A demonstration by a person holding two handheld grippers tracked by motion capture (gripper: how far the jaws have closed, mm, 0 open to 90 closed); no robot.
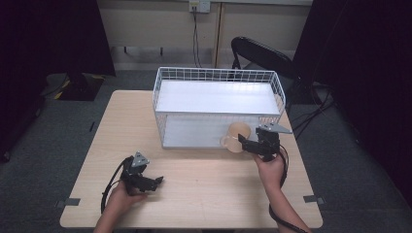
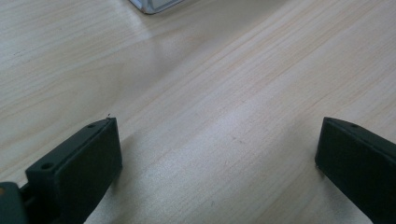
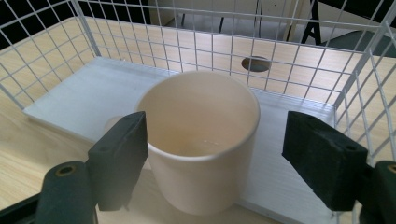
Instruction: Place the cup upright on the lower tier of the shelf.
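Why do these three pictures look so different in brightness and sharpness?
High view: the table is lit, but the room's corners fall to near black. Left gripper view: the black pads up close are soft, and a dim shadow crosses the wood between them. Right gripper view: the cup looks fairly crisp and evenly lit, while the basket wires seem to bow near the edges.

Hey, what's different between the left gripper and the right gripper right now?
The right gripper has a cream cup between its jaws at the front of the white wire rack; the left gripper has just bare table between its jaws. In the high view the right gripper reaches forward to the rack, while the left gripper stays near the person's edge. Both are black, hand-held and open.
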